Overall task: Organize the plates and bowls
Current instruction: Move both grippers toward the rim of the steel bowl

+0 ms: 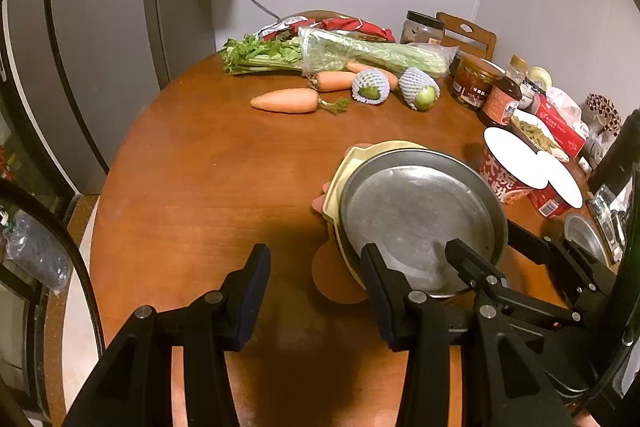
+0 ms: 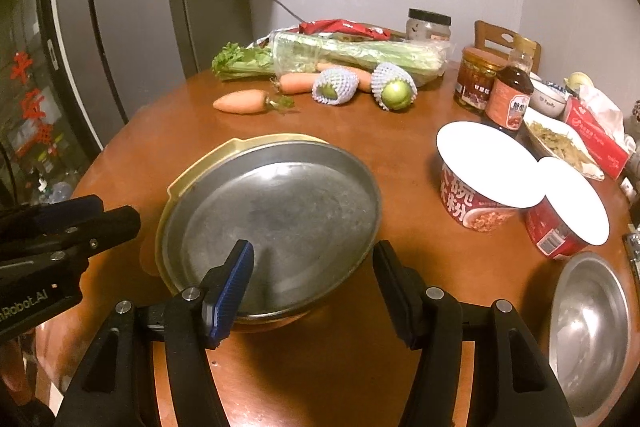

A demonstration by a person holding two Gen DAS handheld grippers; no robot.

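In your left wrist view, your left gripper (image 1: pixel 316 291) hangs over bare table (image 1: pixel 192 187) with its tongs apart and nothing between them. The metal plate (image 1: pixel 416 215) sits to the right, stacked on a pale yellow plate (image 1: pixel 340 175), near the middle of the table. Your right gripper (image 1: pixel 480 259) reaches over the metal plate's near rim from the right.

In your right wrist view, the right gripper (image 2: pixel 314 283) straddles that near rim, tongs apart, one blue pad over the plate's inside, the other outside; I judge it is not clamped. The plate is dull grey steel, shallow, scuffed, and tilted up on the stack. A steel bowl (image 2: pixel 588 331) waits at the near right.

You look to be mid-stacking; next, seat the plate level or fetch the bowl, keeping clear of the noodle cups (image 2: pixel 484 183)
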